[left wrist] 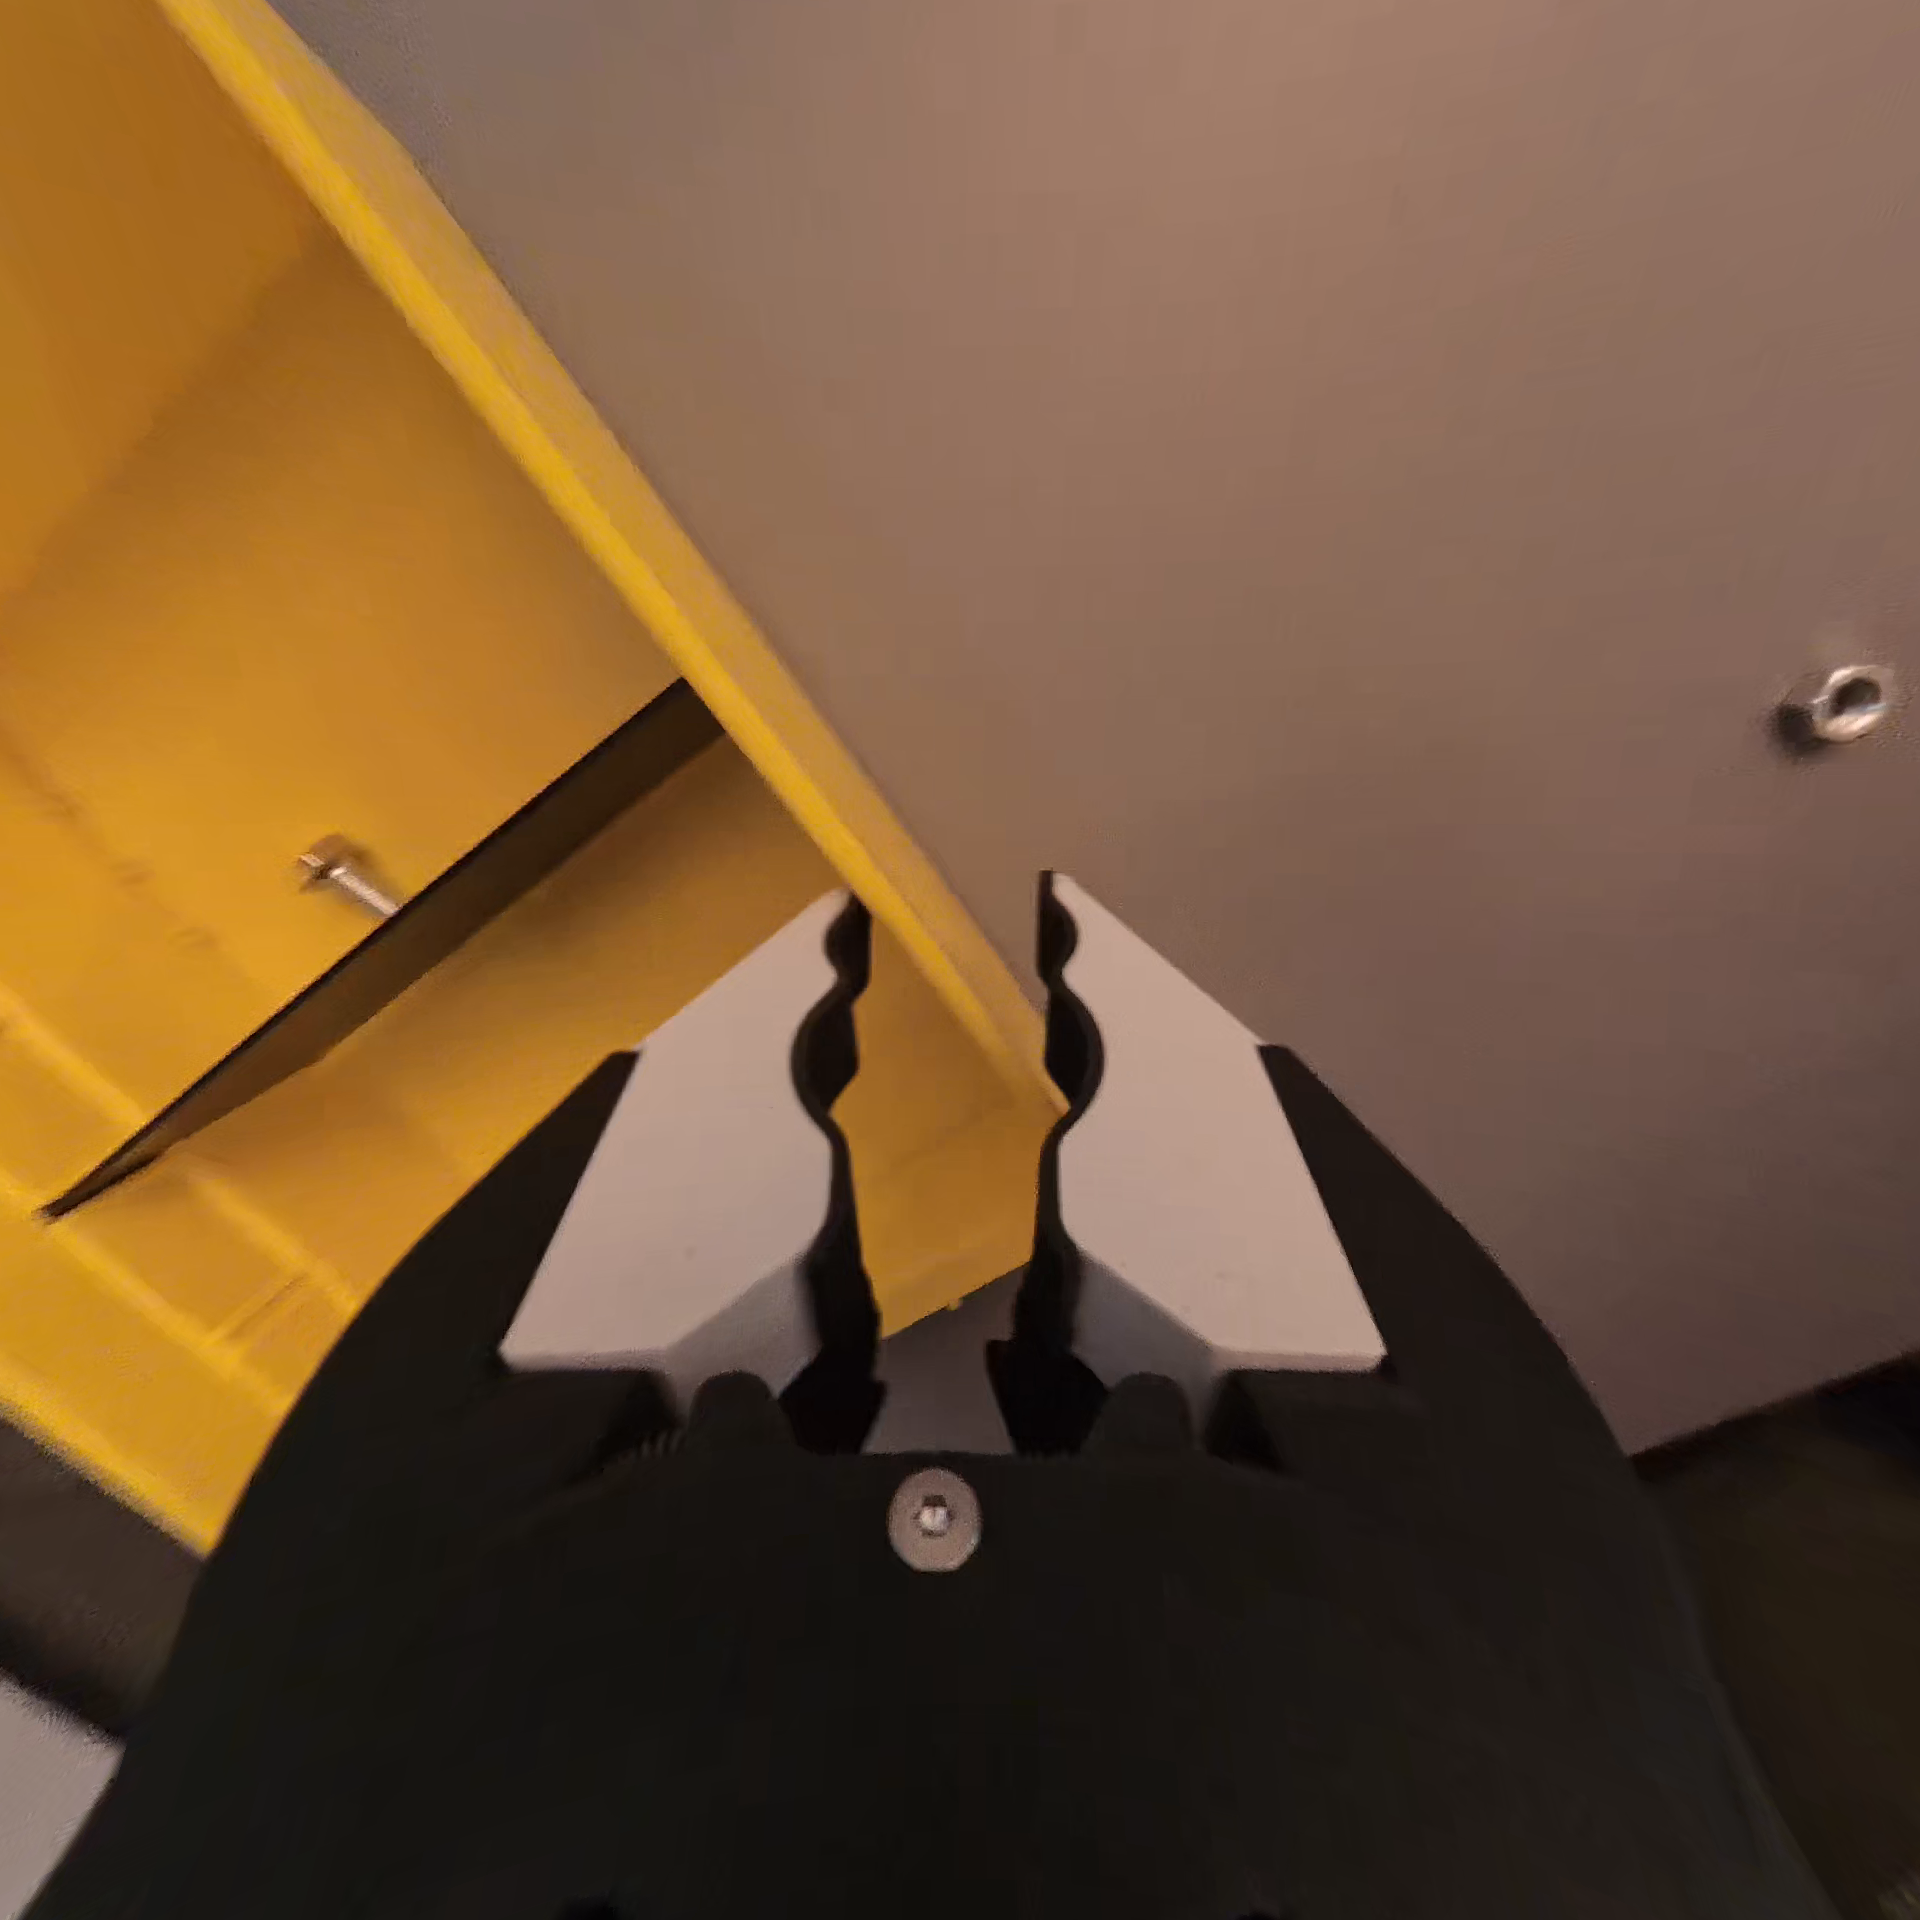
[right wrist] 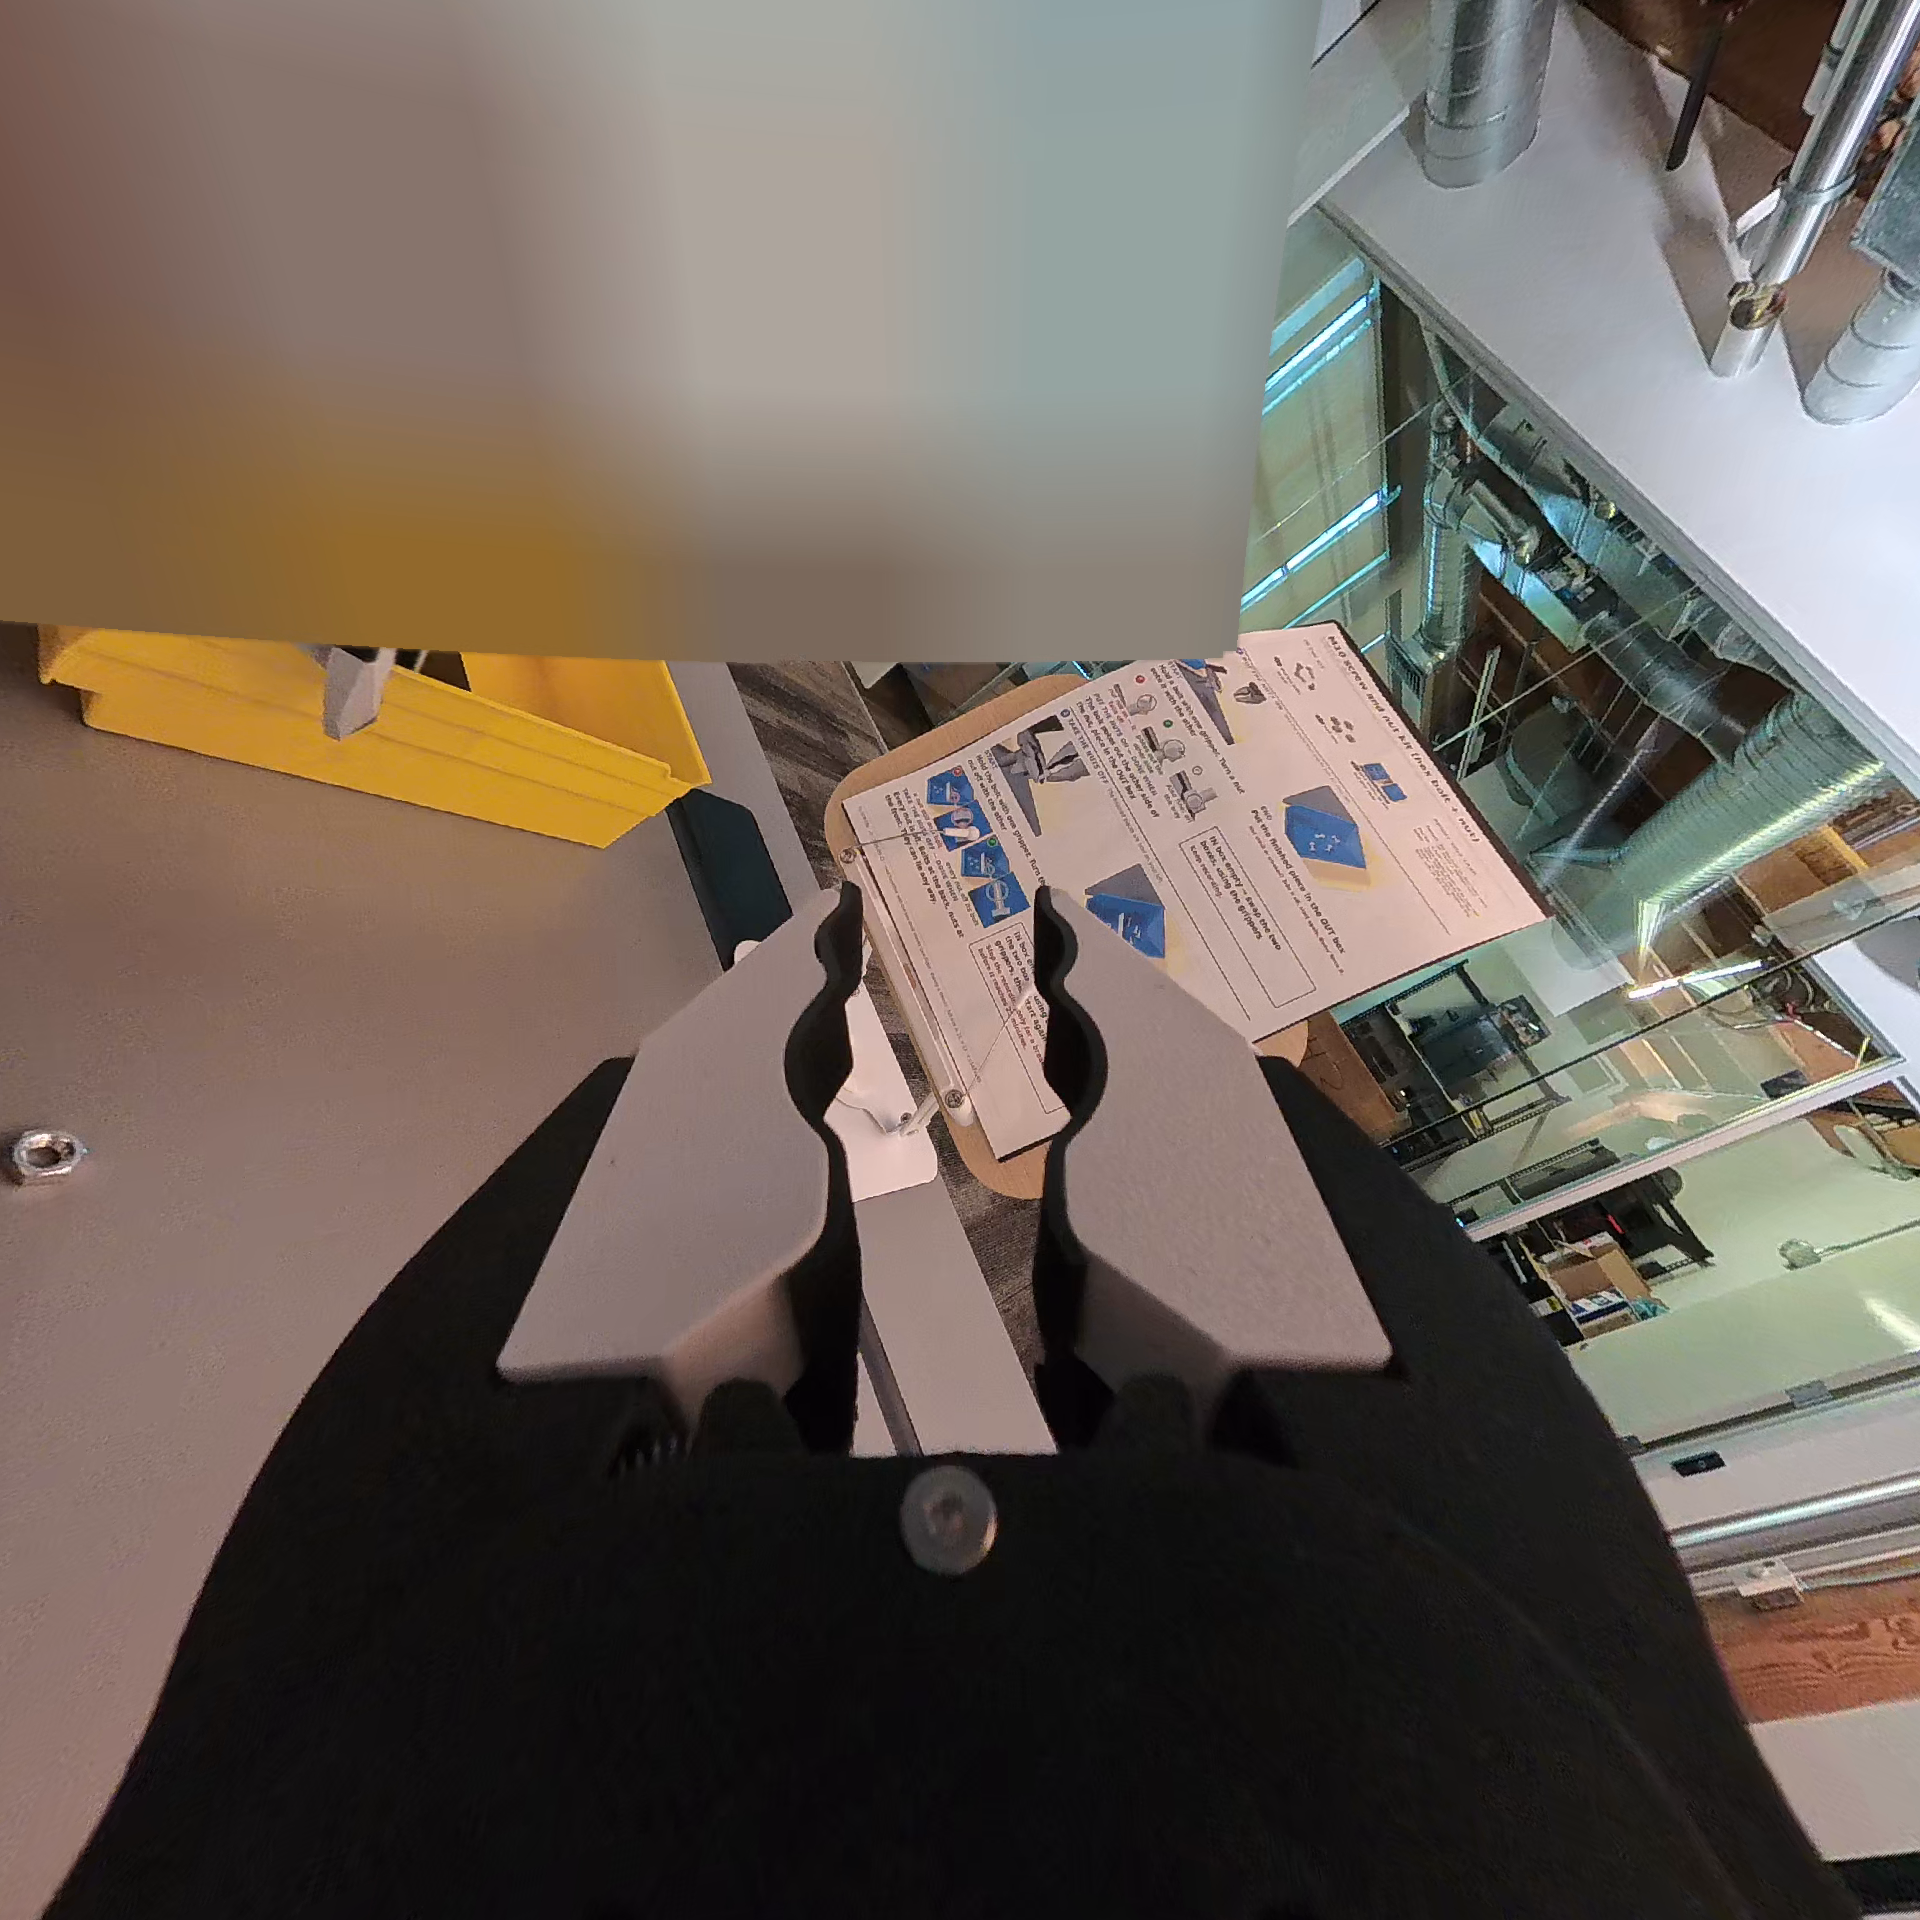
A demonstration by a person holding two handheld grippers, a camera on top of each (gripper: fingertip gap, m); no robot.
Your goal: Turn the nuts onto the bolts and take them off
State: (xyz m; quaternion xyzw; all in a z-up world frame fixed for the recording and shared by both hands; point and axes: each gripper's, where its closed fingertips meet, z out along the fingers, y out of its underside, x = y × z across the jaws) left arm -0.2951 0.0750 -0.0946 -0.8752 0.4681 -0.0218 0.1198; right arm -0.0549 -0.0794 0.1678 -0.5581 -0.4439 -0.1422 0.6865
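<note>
L gripper (left wrist: 951, 904) narrow gap, empty | R gripper (right wrist: 945, 904) same | small silver hex nut (left wrist: 1834, 707) loose at 3 o'clock | silver bolt (left wrist: 338, 878), prob. bare, in yellow plastic bin (left wrist: 312, 520) at 9 | threading not begun

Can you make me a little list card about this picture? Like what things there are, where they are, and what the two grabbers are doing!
Left gripper: fingers apart, holding nothing, at the rim of the bin
Right gripper: fingers apart, holding nothing
Yellow plastic bin: on the grey table, with a black divider inside
Small silver metal bolt: lying inside the bin, beside the divider
Silver hexagonal metal nut: loose on the table, outside the bin
Printed instruction sheet: on a wooden board beyond the table edge
</note>
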